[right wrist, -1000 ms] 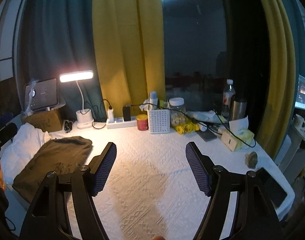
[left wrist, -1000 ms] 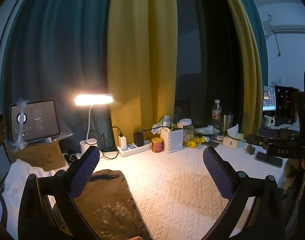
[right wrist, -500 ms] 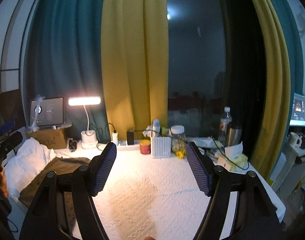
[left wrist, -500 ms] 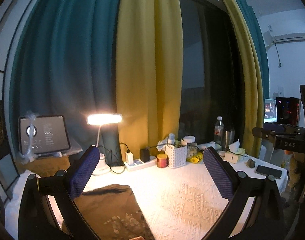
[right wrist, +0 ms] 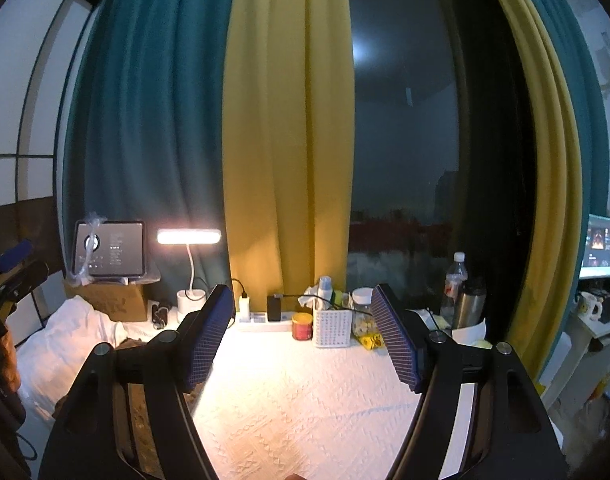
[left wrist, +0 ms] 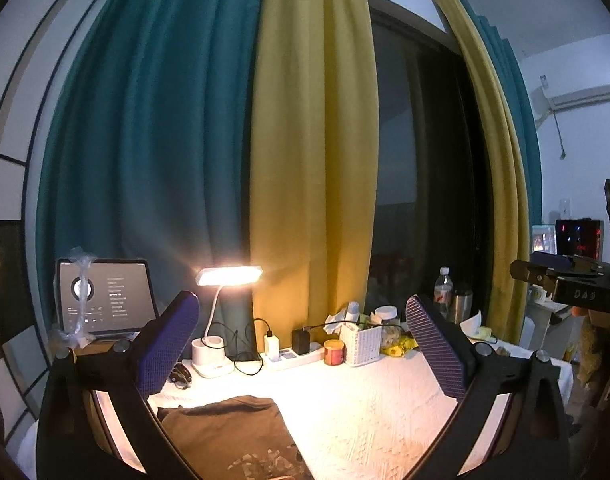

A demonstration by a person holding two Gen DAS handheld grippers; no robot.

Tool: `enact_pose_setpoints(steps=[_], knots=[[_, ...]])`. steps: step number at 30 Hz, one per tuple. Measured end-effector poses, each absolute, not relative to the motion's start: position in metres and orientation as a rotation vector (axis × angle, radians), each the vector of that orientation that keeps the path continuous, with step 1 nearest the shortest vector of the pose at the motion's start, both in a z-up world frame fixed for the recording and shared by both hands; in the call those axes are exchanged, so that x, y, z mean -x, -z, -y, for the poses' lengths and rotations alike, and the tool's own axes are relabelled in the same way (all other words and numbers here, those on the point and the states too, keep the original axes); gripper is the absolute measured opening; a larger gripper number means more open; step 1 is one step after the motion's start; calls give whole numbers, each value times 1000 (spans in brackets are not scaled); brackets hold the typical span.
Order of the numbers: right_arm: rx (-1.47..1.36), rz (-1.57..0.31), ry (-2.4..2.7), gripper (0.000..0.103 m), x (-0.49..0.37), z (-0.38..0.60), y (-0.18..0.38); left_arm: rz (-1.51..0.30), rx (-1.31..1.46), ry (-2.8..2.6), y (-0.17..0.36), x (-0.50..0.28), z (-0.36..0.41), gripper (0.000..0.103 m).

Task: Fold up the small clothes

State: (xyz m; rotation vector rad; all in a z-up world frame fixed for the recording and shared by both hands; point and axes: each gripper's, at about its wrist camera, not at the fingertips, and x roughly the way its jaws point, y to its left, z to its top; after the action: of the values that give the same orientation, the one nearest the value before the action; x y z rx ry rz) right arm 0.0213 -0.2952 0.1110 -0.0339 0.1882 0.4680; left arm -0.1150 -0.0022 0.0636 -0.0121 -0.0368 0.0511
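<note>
The white textured table cover (left wrist: 365, 408) spreads under both tools; the brown garment (left wrist: 229, 436) lies flat at its near-left part, below the left gripper (left wrist: 301, 344); the right gripper (right wrist: 301, 340) hangs over bare cover; both are spread wide, holding nothing; a good fold likely means lowering onto one garment edge, pinching a single layer, away from the lamp (left wrist: 229, 276).

Probably home bedroom, curtains (right wrist: 289, 140), desk lamp (right wrist: 188, 237), cluttered table (right wrist: 305, 392)

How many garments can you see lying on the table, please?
1: a folded brown garment lies at the near left of the table, below the left gripper. Others may be hidden by the fingers.
</note>
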Motion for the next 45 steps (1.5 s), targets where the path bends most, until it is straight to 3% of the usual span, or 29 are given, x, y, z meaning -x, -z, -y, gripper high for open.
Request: enact_pose_setpoints(steps=[23,45], knots=[[27,-68,-500,75,18,281,-154,122,-39,-120,-95,159,-13,102],[14,-128,-482,75,0,283,-139,67,-11,-115,-86,149,-8,102]])
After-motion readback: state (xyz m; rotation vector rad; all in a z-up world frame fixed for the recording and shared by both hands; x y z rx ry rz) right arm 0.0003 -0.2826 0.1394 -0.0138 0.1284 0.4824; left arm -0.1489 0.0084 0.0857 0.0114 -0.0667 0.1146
